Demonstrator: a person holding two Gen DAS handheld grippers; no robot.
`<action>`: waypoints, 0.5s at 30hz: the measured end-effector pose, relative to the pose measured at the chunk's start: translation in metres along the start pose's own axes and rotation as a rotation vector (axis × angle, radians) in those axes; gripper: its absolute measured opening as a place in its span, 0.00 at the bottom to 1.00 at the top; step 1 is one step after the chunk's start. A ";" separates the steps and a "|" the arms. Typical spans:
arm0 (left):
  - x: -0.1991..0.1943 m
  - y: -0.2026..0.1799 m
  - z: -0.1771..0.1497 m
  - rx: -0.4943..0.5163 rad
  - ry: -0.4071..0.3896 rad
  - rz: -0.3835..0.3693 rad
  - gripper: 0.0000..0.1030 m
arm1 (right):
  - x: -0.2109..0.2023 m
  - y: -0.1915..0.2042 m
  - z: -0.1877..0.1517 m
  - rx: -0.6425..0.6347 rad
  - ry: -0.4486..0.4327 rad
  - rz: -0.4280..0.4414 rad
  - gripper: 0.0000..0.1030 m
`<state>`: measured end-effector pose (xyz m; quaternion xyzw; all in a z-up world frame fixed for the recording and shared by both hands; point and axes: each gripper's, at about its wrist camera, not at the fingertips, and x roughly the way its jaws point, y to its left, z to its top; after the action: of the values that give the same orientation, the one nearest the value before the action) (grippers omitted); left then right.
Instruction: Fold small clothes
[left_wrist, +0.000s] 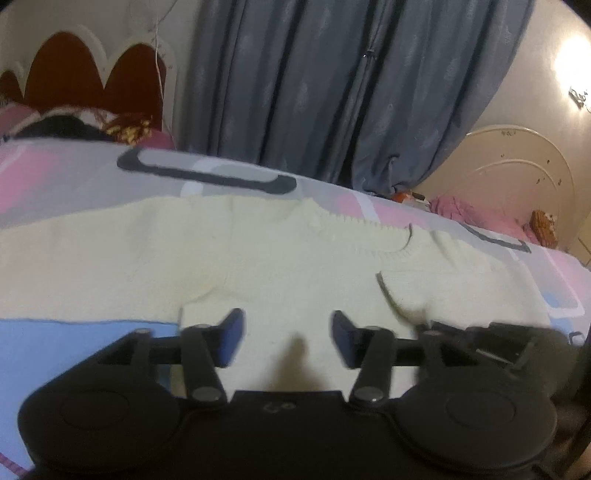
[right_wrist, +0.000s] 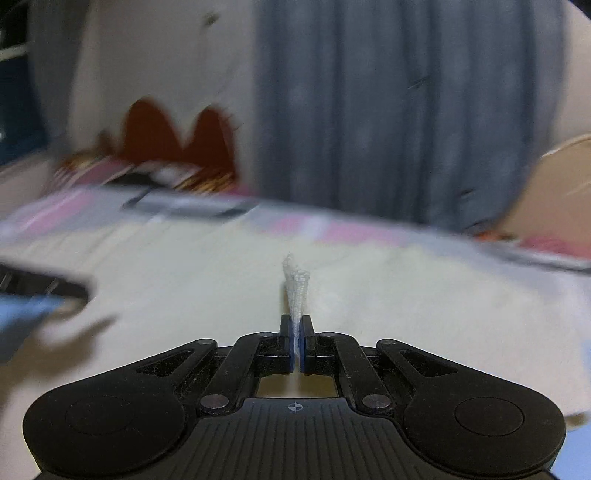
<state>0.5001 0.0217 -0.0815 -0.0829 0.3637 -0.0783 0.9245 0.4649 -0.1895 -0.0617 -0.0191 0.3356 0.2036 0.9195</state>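
— Lying flat across the bed (left_wrist: 74, 177), the cream knitted sweater (left_wrist: 258, 258) fills the middle of the left wrist view, its ribbed neckline toward 2 o'clock. See it?

— Yes. In the right wrist view the same sweater (right_wrist: 184, 288) spreads pale below the tool, though that view is smeared with blur.

— And the right hand-held gripper (right_wrist: 296, 343)?

— Jaws pressed together on a pinch of the knit, which stands up in a small peak straight toward 12 o'clock from the blue pads.

— The left hand-held gripper (left_wrist: 288, 332)?

— Jaws wide apart, nothing between them, held low over the sweater's near edge at 6 o'clock.

— Around the garment?

— A bedspread of pink, grey and light-blue blocks. At 12 o'clock hang grey-blue curtains (left_wrist: 332, 92); at 10 o'clock a scalloped dark-red headboard (left_wrist: 92, 70) with patterned pillows (left_wrist: 74, 122) below it; at 3 o'clock a cream rounded bed end (left_wrist: 517, 173).
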 end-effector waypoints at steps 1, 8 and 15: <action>0.002 -0.002 0.000 -0.008 0.000 -0.018 0.62 | 0.001 0.010 -0.004 -0.060 -0.010 -0.048 0.13; 0.037 -0.043 0.002 -0.001 0.047 -0.210 0.43 | -0.039 -0.025 -0.018 0.093 -0.075 -0.145 0.24; 0.094 -0.074 0.006 -0.036 0.135 -0.235 0.10 | -0.064 -0.072 -0.024 0.293 -0.013 -0.210 0.15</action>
<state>0.5660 -0.0694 -0.1236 -0.1362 0.4143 -0.1850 0.8807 0.4337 -0.2831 -0.0471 0.0813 0.3520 0.0557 0.9308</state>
